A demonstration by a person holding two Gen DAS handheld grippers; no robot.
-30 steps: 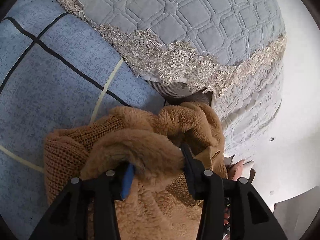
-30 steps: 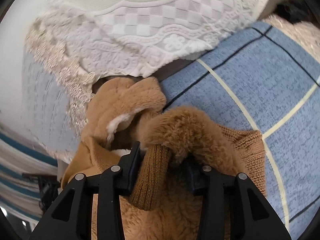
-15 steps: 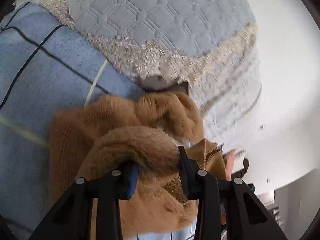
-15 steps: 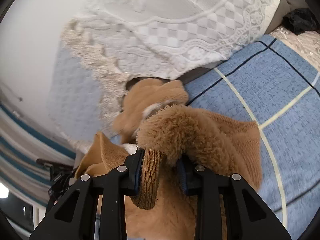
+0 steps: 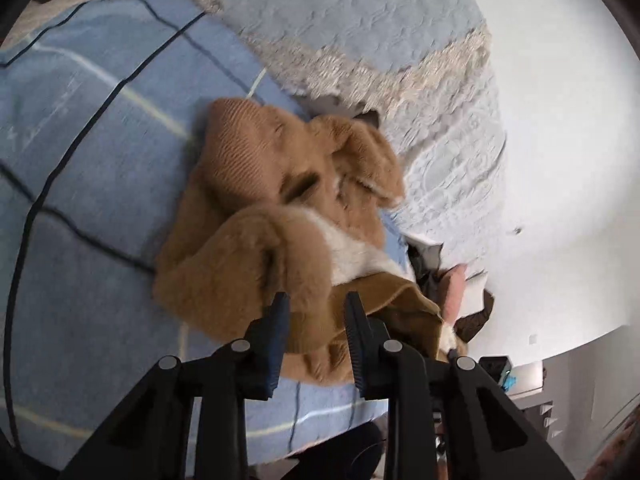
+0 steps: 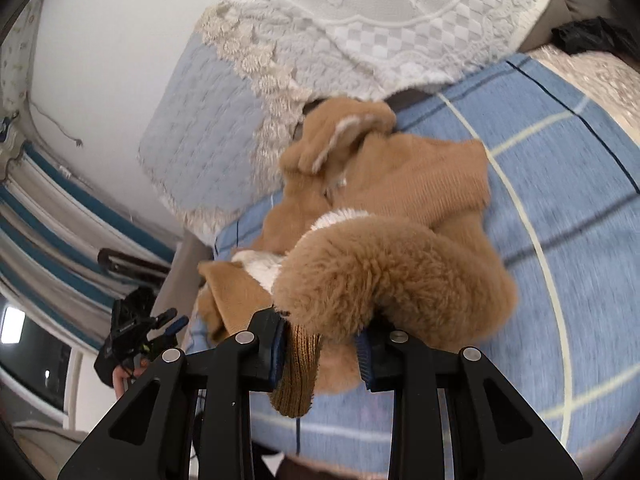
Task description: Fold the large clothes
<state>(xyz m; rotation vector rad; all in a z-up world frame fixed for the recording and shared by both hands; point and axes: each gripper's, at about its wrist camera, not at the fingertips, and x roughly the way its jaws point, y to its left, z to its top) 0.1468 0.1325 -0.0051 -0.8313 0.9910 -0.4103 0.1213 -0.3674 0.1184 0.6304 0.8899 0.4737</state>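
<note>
While apparently gripped: fleece coat (image 6: 392, 280)

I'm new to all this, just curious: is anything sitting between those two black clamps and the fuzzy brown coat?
Nothing visible is. The left hand-held gripper has the brown fleece coat between its jaws, which are closing on the fabric. The right hand-held gripper grips a ribbed cuff and fleece directly. The coat lies on the blue checked blanket.

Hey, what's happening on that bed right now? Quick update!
Left claw closing, brown fleece coat between its jaws. Right claw clamped on the coat's ribbed cuff. Coat bunched on blue checked bedspread. Nothing in the way.
</note>
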